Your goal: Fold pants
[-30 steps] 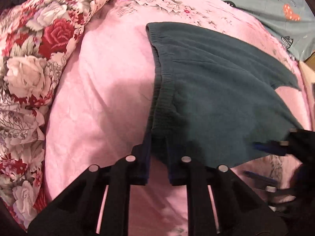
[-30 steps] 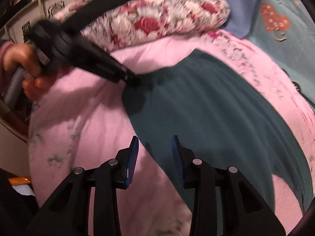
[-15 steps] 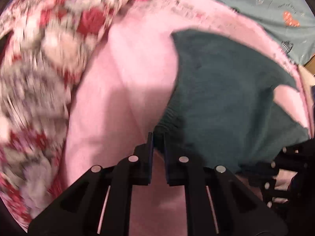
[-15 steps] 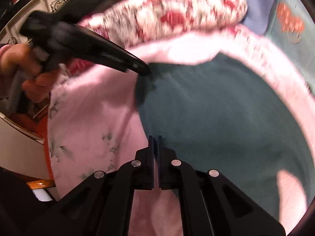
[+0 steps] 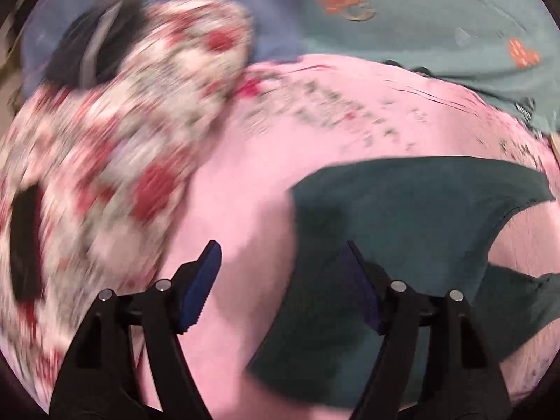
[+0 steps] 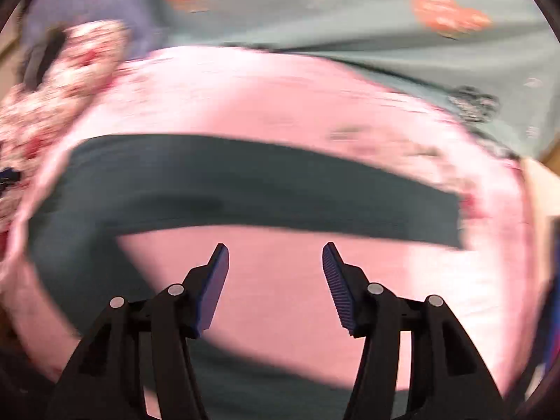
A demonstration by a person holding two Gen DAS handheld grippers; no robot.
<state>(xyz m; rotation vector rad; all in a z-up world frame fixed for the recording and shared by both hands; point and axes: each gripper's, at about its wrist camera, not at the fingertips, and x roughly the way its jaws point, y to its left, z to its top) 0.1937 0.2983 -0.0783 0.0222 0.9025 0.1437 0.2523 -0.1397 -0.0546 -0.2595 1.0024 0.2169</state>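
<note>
The dark teal pants (image 5: 402, 217) lie flat on the pink bedsheet (image 5: 245, 182). In the left wrist view my left gripper (image 5: 283, 273) is open and empty, its right finger over the waist end of the pants. In the right wrist view the pants (image 6: 245, 189) stretch as a dark band across the sheet, one leg reaching right and another part curving down at the left. My right gripper (image 6: 274, 262) is open and empty over bare pink sheet, just short of the leg. Both views are blurred by motion.
A rose-patterned quilt (image 5: 115, 147) is piled at the left of the bed. A teal blanket with orange hearts (image 5: 437, 28) lies at the far side. The bed edge is at the right (image 6: 539, 189).
Both grippers were shut on the pants' waist edge half a second ago; now both are open and have let go. Both cameras have swung and pulled back, and the pants lie flat.
</note>
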